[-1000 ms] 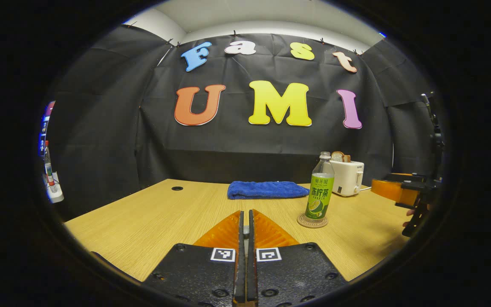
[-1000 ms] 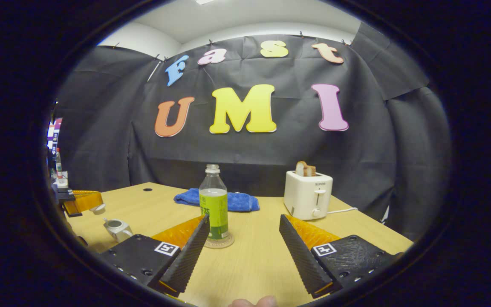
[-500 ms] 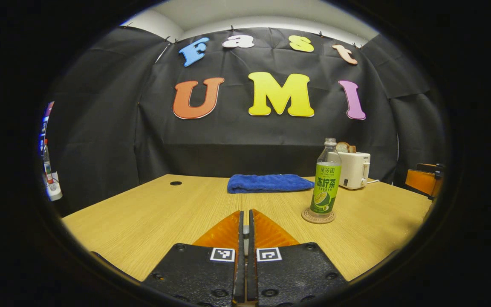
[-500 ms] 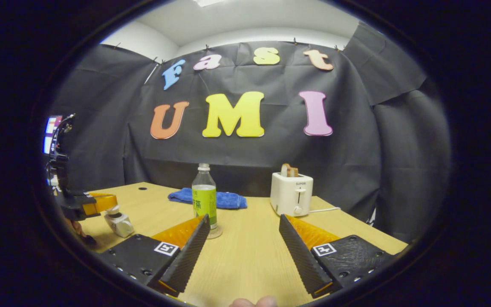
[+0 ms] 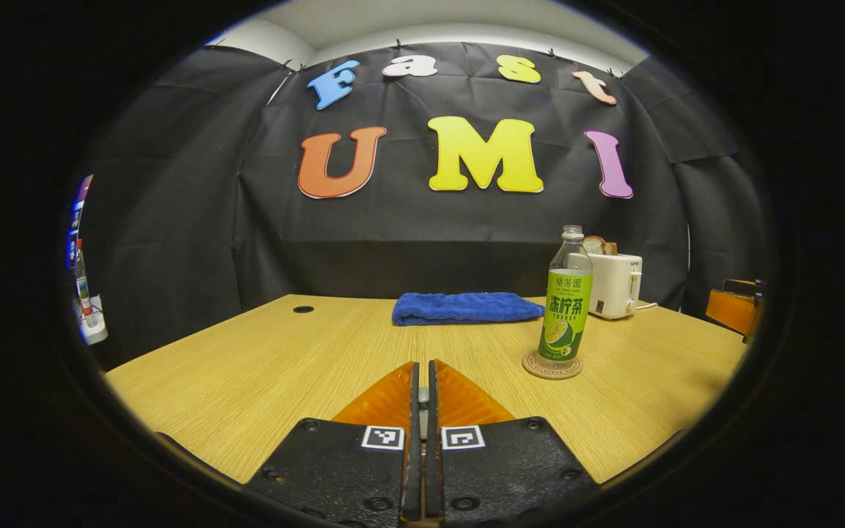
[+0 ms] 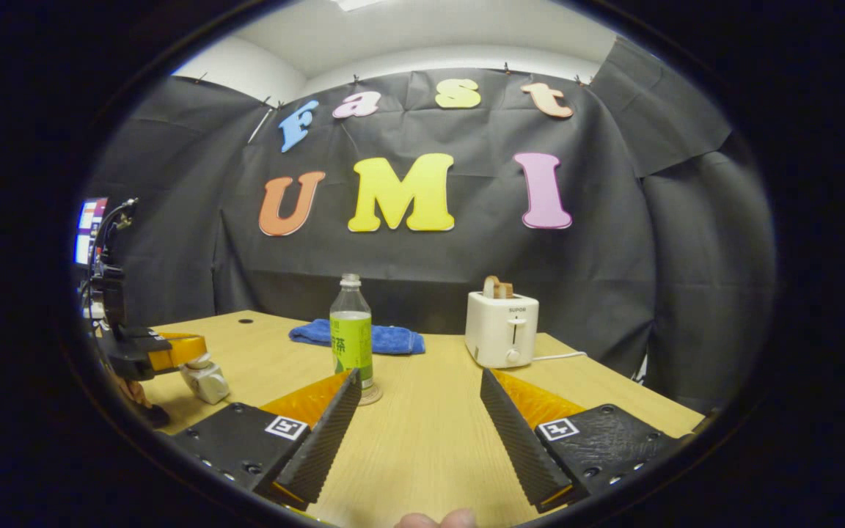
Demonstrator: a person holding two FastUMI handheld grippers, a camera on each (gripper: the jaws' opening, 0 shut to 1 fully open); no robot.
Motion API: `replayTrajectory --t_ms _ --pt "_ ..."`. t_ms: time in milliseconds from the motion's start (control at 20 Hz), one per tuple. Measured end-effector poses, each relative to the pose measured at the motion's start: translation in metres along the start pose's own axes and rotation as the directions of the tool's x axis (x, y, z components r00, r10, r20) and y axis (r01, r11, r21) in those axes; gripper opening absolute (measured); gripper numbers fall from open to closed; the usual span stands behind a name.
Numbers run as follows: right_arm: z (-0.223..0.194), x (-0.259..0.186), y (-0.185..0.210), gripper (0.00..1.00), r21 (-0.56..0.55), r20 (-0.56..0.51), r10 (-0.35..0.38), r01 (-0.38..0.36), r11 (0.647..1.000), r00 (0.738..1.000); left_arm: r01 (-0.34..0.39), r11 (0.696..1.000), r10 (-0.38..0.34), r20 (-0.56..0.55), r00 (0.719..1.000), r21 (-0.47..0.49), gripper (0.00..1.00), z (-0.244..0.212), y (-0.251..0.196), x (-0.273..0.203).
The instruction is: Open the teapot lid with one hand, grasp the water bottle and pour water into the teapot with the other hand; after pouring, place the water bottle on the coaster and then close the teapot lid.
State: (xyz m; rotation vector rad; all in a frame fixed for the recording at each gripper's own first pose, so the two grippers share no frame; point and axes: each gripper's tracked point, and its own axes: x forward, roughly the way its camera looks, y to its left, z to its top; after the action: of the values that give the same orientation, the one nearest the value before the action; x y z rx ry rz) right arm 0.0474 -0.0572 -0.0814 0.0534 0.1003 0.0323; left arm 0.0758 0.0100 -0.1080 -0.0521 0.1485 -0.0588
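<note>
The water bottle (image 5: 565, 296) stands upright on its round coaster (image 5: 552, 365) on the wooden table (image 5: 261, 367). The small white teapot (image 6: 205, 379) sits near the table's left edge in the right gripper view, and your left gripper (image 6: 184, 350) is right over its top; it may be touching the lid, but that part is too small to tell. Your left gripper's fingers are pressed together. Your right gripper (image 6: 421, 400) has its fingers wide apart, holding nothing, with the bottle just past its left finger. A blue towel (image 5: 465, 308) and a white toaster (image 6: 502, 329) sit farther back.
</note>
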Motion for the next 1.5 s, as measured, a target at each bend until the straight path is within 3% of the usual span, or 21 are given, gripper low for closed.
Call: replayTrajectory --t_ms 550,650,700,750,800,1100,1250,1500 --pt "0.001 -0.005 0.003 0.98 0.006 0.006 0.01 -0.01 1.0 1.0 -0.028 1.0 0.028 -0.03 0.999 0.003 0.08 -0.008 0.005 -0.002" --pt "0.0 -0.006 0.003 0.98 0.005 0.005 0.009 -0.009 1.0 1.0 -0.041 0.999 0.041 -0.024 0.999 0.01 0.29 -0.005 0.006 -0.006" --pt "-0.002 -0.006 0.003 0.98 0.007 0.004 0.01 -0.01 1.0 1.0 -0.056 0.998 0.056 -0.019 0.998 0.012 0.62 0.0 0.008 -0.009" --pt "-0.003 -0.005 0.004 0.98 0.012 0.0 0.011 -0.011 1.0 1.0 -0.067 0.998 0.067 -0.001 0.998 0.009 0.77 0.006 0.011 -0.012" --pt "-0.004 -0.006 0.006 0.98 0.019 -0.001 0.014 -0.014 1.0 1.0 -0.066 0.998 0.066 0.019 0.998 0.002 1.0 0.018 0.009 -0.02" --pt "0.025 -0.024 0.007 0.98 0.04 0.067 -0.007 0.004 0.999 0.998 -0.078 0.996 0.072 0.178 0.981 0.031 0.99 0.096 -0.015 -0.064" --pt "0.044 -0.046 0.004 0.98 0.023 0.114 -0.026 0.023 0.999 0.993 -0.04 0.999 0.037 0.2 0.979 0.008 0.99 0.107 -0.038 -0.09" --pt "0.058 -0.085 0.008 0.98 -0.003 0.152 -0.047 0.048 0.999 0.987 -0.022 0.999 0.011 0.219 0.976 0.05 0.99 0.107 -0.053 -0.12"
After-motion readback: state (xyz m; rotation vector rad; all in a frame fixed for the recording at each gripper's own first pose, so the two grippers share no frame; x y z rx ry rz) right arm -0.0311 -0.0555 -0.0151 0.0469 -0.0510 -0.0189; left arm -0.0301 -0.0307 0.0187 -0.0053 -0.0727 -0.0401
